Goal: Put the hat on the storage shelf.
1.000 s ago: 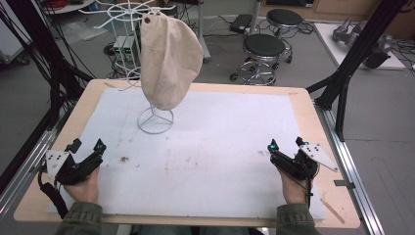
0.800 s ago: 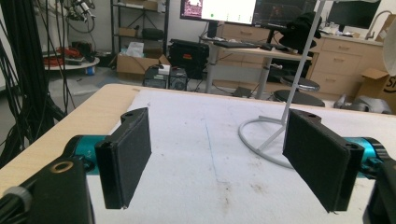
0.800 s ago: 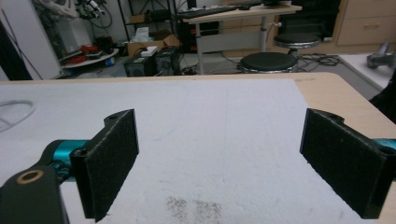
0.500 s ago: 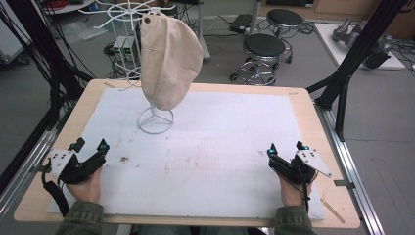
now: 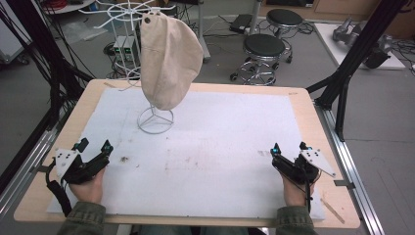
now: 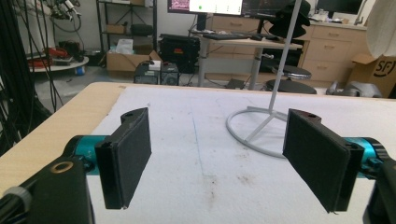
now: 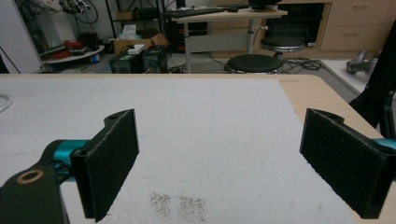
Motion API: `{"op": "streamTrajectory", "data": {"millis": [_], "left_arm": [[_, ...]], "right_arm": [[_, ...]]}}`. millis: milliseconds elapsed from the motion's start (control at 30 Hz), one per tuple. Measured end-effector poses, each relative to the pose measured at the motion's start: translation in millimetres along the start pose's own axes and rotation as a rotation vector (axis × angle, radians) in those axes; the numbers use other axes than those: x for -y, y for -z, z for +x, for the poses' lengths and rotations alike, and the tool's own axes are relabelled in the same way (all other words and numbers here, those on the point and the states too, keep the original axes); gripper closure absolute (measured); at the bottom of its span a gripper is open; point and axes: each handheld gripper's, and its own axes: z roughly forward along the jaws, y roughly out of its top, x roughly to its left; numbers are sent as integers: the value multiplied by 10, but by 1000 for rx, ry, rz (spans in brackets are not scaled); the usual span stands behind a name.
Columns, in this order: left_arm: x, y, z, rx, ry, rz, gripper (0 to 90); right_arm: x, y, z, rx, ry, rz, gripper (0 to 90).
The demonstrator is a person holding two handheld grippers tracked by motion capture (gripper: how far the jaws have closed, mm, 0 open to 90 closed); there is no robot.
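While both grippers stay put, left gripper (image 5: pixel 93 145) and right gripper (image 5: pixel 288 147) fingers remain spread.

White mat (image 5: pixel 220 147) covers the wooden table (image 5: pixel 303 98); faint brown stains (image 5: pixel 122 158) near its left edge. Beyond the table: two black stools (image 5: pixel 264 46), grey floor with cables. Desk with monitors (image 6: pixel 205 5) and wooden drawers (image 6: pixel 327 46) farther back.

The left gripper (image 5: pixel 93 145) rests low at the tabletop's (image 5: pixel 303 100) near left corner, its jaws spread wide and holding nothing, held by the left hand (image 5: pixel 88 183). The right gripper (image 5: pixel 288 148) sits near the tabletop's near right corner, jaws equally wide apart, held by the right hand (image 5: pixel 293 188).
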Motion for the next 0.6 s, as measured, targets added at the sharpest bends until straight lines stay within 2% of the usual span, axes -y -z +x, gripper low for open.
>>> {"op": "streamTrajectory", "data": {"millis": [600], "left_arm": [[5,-4,10,3,4,4,237]], "right_arm": [[9,-10,2,3,-2,25,108]]}}
